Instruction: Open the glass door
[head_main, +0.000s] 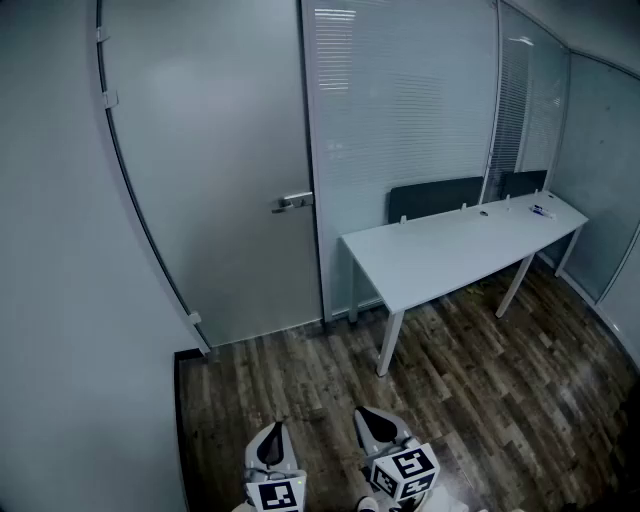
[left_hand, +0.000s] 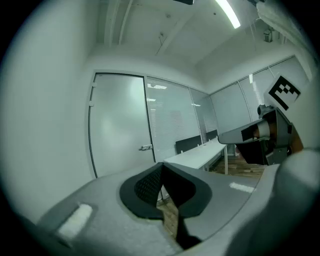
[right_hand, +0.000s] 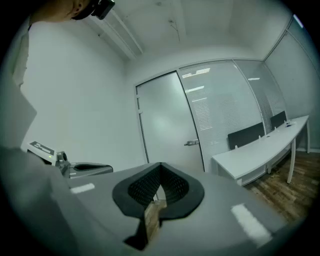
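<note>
1. We're holding both grippers low at the near edge of the head view. The left gripper (head_main: 272, 445) and right gripper (head_main: 380, 428) sit side by side over the wood floor (head_main: 300, 380).
2. The left gripper's jaws are pressed together with nothing between them.
3. Same deal on the right: its tips meet and it's empty.
4. The glass door (head_main: 215, 170) is far ahead and a bit left, well apart from both grippers. It looks closed in its frame.
5. Its handle (head_main: 292, 202) sits at the door's right edge.
6. Right of the door is a blinds wall (head_main: 400, 100), with a white table (head_main: 450, 250) in front of it.
</note>
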